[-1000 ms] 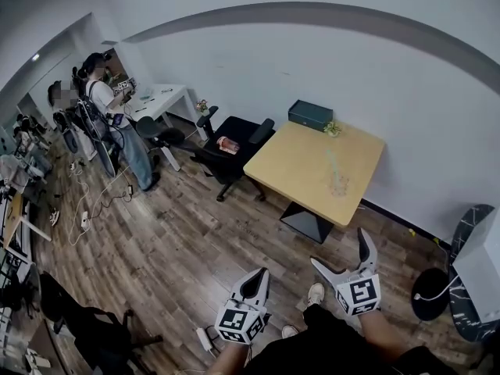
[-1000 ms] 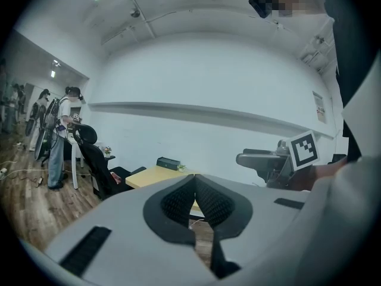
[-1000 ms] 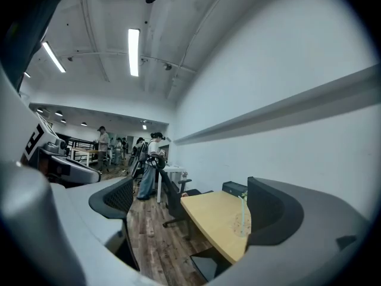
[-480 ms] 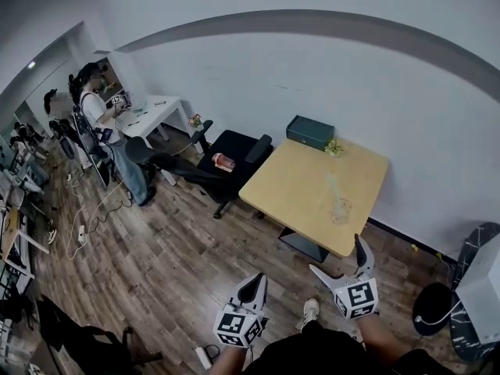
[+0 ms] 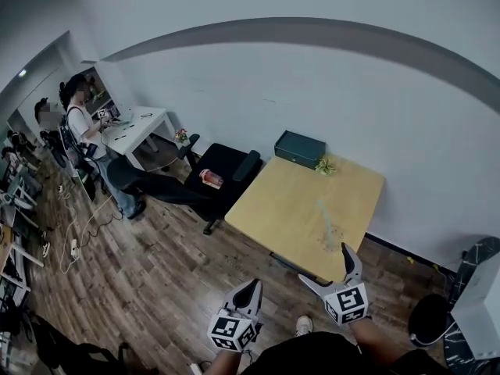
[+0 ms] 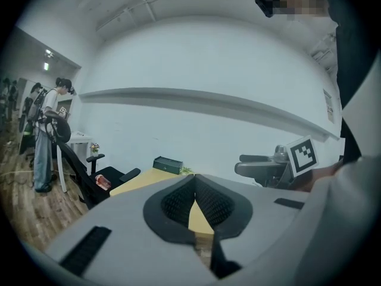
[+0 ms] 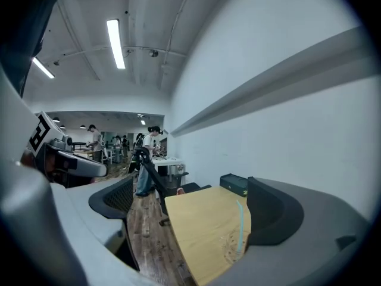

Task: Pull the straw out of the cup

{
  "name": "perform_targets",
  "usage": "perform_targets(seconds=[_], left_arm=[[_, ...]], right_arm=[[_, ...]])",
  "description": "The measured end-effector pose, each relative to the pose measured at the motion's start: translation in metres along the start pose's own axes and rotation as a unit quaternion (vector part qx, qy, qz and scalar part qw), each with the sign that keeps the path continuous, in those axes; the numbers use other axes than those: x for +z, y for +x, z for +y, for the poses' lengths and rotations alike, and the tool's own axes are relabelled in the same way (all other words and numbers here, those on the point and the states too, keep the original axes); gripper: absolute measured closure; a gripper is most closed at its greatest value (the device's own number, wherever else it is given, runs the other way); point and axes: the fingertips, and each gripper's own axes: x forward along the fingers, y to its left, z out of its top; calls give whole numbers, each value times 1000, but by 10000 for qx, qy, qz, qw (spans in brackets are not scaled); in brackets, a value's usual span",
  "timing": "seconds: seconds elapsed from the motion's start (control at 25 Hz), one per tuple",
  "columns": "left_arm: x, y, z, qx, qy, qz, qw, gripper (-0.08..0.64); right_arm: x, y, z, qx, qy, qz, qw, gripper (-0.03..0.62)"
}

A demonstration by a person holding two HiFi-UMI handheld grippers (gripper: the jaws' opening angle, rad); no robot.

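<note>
Finds the straw (image 5: 322,214) standing near-upright in the cup (image 5: 332,241) by the table's (image 5: 285,198) near edge, just ahead of the right gripper (image 5: 323,262). Shows that gripper's jaws spread wide and empty, the left gripper (image 5: 251,287) pinched together on nothing and farther off to the side. Calls, likely, for a right-side reach forward, then a pull upward along the straw's length.
</note>
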Motion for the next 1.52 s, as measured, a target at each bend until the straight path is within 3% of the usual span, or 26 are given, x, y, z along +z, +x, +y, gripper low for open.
perform_targets(seconds=[0.2, 0.52, 0.8, 1.2, 1.52], left_arm=[[11, 37, 1, -27, 426, 24, 9991, 541], [21, 76, 22, 250, 241, -65, 9994, 541], [24, 104, 41, 160, 285, -57, 9995, 541], [31, 139, 90, 30, 187, -55, 9998, 541], [38, 170, 110, -158, 102, -13, 9998, 541]], right_arm=[[7, 31, -34, 69, -67, -34, 9999, -5], [-4, 66, -63, 133, -33, 148, 9998, -5], [-15, 96, -76, 120, -49, 302, 9995, -5], [-17, 140, -93, -233, 100, 386, 9989, -5], [-37, 162, -119, -555, 198, 859, 9946, 23]])
